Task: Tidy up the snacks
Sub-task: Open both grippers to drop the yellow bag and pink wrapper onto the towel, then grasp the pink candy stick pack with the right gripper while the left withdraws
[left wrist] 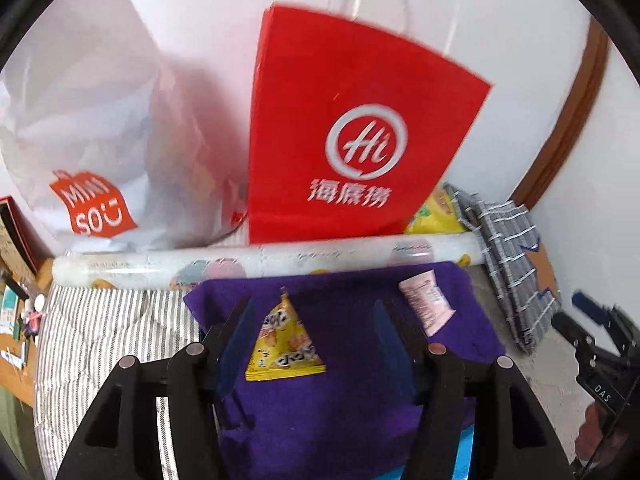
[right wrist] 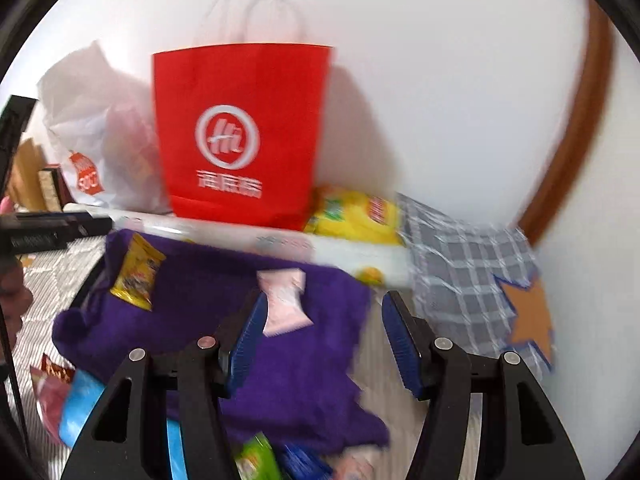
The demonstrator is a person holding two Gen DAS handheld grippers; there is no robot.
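Spread left gripper (left wrist: 312,320) fingers flank yellow snack packet (left wrist: 285,336) on purple cloth (left wrist: 352,360).

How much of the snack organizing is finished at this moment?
Little looks done. The yellow snack packet and pink packet lie loose on the purple cloth. Both the left gripper and right gripper are open, holding nothing. Every visible snack remains unsorted.

My right gripper (right wrist: 324,340) hangs with its blue pads spread wide over a purple cloth (right wrist: 240,340), holding nothing. A pink snack packet (right wrist: 286,304) lies on the cloth just beside my left pad; a yellow packet (right wrist: 138,276) sits further left. Behind, a red paper bag (right wrist: 240,132) stands upright against the wall, a white plastic bag (right wrist: 100,148) to its left.
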